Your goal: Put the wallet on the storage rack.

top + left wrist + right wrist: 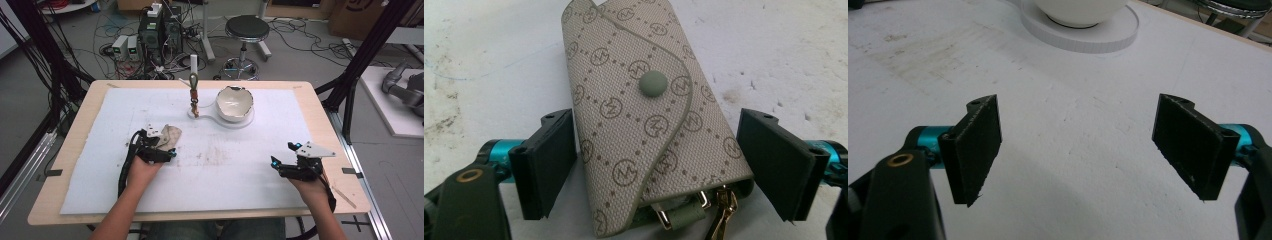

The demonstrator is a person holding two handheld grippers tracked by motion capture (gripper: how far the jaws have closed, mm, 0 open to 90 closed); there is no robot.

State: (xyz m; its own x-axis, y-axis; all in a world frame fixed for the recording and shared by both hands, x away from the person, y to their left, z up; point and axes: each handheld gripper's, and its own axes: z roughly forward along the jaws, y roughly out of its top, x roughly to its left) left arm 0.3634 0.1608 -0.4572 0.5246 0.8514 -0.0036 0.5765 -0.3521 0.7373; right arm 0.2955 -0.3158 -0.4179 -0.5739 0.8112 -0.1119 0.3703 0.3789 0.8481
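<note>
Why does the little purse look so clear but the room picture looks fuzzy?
Left gripper view: beige patterned snap pouch sits close, sharp weave, soft shadow underneath. High view: far away, so white ceramic bowl looks small and slightly blurry. Right gripper view: even light, no glare.

Pouch print: the key pouch (pixel 644 120) lying between the spread jaws of the left gripper (pixel 659 165) carries a repeated monogram, a letter M inside a circle, set at the crossings of a dotted diamond grid.
Pouch snap: plain grey-green stud, no lettering.
High view: pouch (pixel 169 136) too small for the monogram to be read.
Other surfaces: no legible words, numbers or labels on the white table cover (pixel 1058 140) or the bowl (pixel 234 102).
</note>
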